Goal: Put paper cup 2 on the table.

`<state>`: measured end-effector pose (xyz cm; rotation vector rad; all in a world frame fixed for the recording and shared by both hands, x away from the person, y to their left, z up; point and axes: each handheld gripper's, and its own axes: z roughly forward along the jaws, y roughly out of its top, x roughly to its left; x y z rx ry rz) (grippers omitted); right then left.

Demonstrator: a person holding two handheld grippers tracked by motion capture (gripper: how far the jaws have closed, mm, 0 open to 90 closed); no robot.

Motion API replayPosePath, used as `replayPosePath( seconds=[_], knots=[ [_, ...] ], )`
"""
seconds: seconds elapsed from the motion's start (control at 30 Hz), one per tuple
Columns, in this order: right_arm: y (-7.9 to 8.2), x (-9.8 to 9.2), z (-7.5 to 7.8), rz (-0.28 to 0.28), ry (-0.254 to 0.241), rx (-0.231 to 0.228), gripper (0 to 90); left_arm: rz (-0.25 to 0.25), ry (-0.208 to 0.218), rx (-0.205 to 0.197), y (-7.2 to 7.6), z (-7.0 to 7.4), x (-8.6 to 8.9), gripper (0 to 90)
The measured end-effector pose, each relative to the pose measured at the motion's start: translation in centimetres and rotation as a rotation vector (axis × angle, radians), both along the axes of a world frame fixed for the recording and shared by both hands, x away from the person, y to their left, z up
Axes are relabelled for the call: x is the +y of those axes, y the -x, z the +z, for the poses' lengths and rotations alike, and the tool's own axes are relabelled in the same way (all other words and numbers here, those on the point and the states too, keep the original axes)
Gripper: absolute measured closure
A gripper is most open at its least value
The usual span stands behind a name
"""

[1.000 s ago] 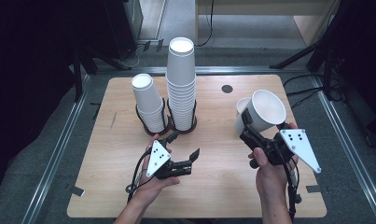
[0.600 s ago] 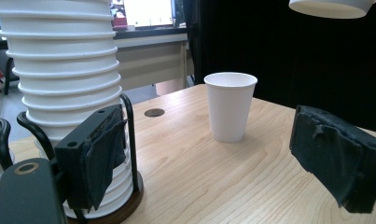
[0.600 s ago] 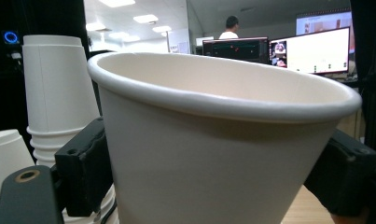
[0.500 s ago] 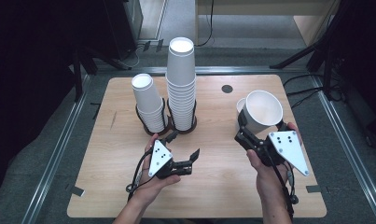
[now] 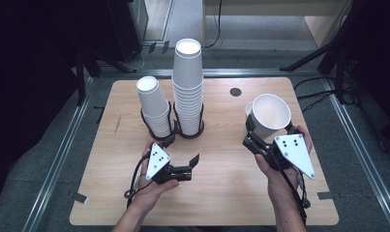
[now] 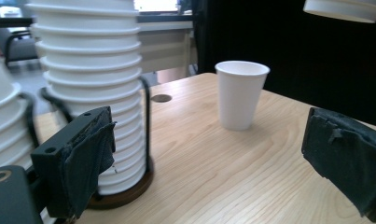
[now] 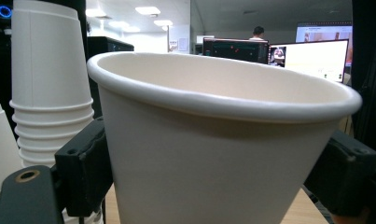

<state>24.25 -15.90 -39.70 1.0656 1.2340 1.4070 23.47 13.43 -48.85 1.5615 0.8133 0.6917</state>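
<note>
My right gripper (image 5: 266, 135) is shut on a white paper cup (image 5: 271, 115) and holds it tilted above the table's right side; in the right gripper view the cup (image 7: 223, 140) sits between both jaws. Behind it a second white cup (image 5: 248, 108) stands upright on the wood, and it appears in the left gripper view (image 6: 240, 93). My left gripper (image 5: 182, 151) rests low in front of the cup stacks. Its jaws have just been opening and stand wide, with nothing between them (image 6: 213, 163).
Two stacks of white cups stand in black wire holders at the table's middle back: a short stack (image 5: 154, 111) and a tall stack (image 5: 187, 82), the tall one close by my left jaw (image 6: 92, 84). A dark round hole (image 5: 235, 92) marks the wooden tabletop (image 5: 217, 193).
The left gripper's jaws have spread wider apart. The right hand has turned slightly with its cup, and neither hand has shifted much.
</note>
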Motion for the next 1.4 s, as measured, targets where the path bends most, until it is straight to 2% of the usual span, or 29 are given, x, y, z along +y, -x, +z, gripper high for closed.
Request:
replayPosePath(
  seconds=[0.13, 0.23, 0.3, 0.43, 0.47, 0.57, 0.67, 0.83, 1.0, 1.1, 1.2, 1.4],
  knots=[
    [-0.4, -0.1, -0.7, 0.004, -0.001, 0.020, 13.6, 0.012, -0.006, 0.010, 0.2, 0.1, 1.2, 0.0],
    [-0.5, -0.1, -1.3, 0.017, 0.018, 0.026, 13.6, 0.028, -0.001, 0.011, 0.5, 0.2, 2.2, 0.0],
    [-0.7, 0.0, -2.0, 0.023, 0.041, 0.033, 13.6, 0.046, 0.000, 0.011, 0.8, 0.0, 2.8, 0.0],
    [-0.8, -0.2, -2.7, 0.024, 0.044, 0.048, 13.6, 0.075, -0.008, 0.021, 1.1, -0.5, 4.2, 0.0],
    [-0.9, -0.5, -3.2, 0.020, 0.045, 0.049, 13.6, 0.090, -0.010, 0.028, 1.3, -0.8, 4.9, 0.0],
    [-1.0, -0.8, -3.7, 0.016, 0.046, 0.058, 13.6, 0.106, 0.000, 0.039, 1.4, -1.0, 5.7, 0.0],
    [-1.1, -1.2, -4.3, 0.017, 0.050, 0.070, 13.6, 0.124, -0.009, 0.046, 1.6, -1.4, 6.5, 0.0],
    [-1.1, -1.8, -5.2, 0.002, 0.072, 0.081, 13.6, 0.157, -0.025, 0.056, 2.3, -1.9, 8.0, 0.0],
    [-1.4, -2.1, -6.4, -0.013, 0.091, 0.098, 13.6, 0.192, -0.022, 0.071, 2.7, -2.4, 9.6, 0.0],
    [-1.7, -2.1, -7.7, -0.010, 0.114, 0.114, 13.6, 0.212, -0.020, 0.094, 2.9, -2.8, 10.6, 0.0],
    [-1.9, -2.0, -8.3, -0.002, 0.130, 0.118, 13.6, 0.231, -0.019, 0.112, 3.2, -3.2, 11.4, 0.0],
    [-2.4, -1.6, -9.6, 0.020, 0.129, 0.143, 13.6, 0.256, -0.009, 0.133, 3.6, -3.9, 12.8, 0.0]
  ],
)
